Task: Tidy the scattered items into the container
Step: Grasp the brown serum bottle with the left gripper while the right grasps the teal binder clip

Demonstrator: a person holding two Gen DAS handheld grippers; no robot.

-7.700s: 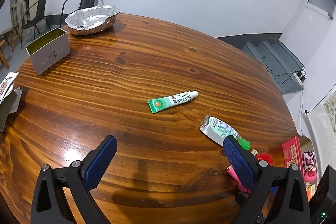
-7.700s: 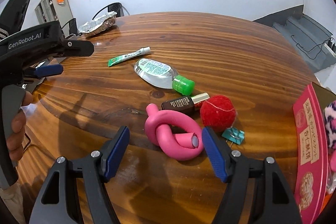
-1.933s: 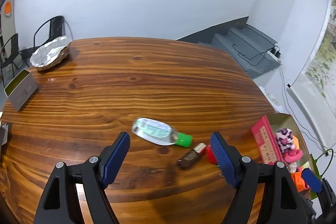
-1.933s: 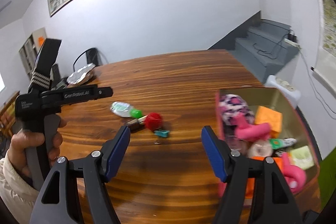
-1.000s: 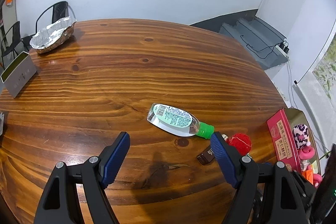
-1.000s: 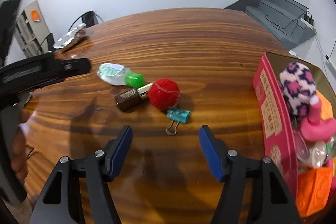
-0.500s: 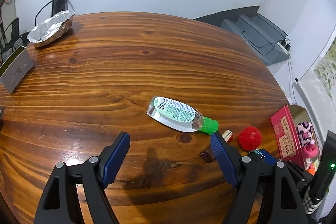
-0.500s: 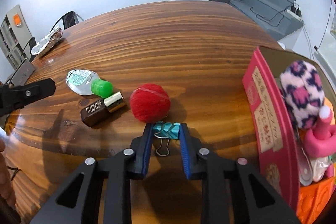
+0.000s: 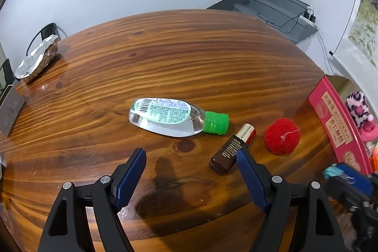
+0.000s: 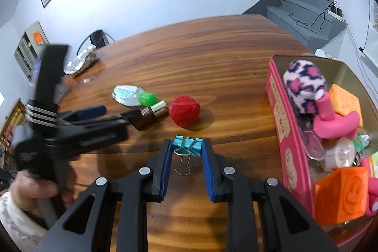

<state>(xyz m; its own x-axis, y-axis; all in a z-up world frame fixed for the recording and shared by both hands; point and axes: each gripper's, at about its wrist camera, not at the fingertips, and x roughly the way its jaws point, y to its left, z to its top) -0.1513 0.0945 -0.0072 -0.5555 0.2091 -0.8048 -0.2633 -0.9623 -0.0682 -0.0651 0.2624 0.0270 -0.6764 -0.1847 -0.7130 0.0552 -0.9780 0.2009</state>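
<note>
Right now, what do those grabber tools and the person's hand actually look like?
Each gripper is black plastic with triangular cut-outs, silver screws and two fingers faced with ribbed blue pads: see the right gripper and left gripper. The left one has a pistol-style handle with silver stripes, its lettering blurred. The person's bare left hand shows a cream knitted sleeve.

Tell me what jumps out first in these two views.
The right tongs grip a teal binder clip above the wooden table, left of the pink tin crammed with toys. Behind it lie a red pom-pom ball, a brown serum bottle and a green-capped clear bottle. The left tongs are open.
</note>
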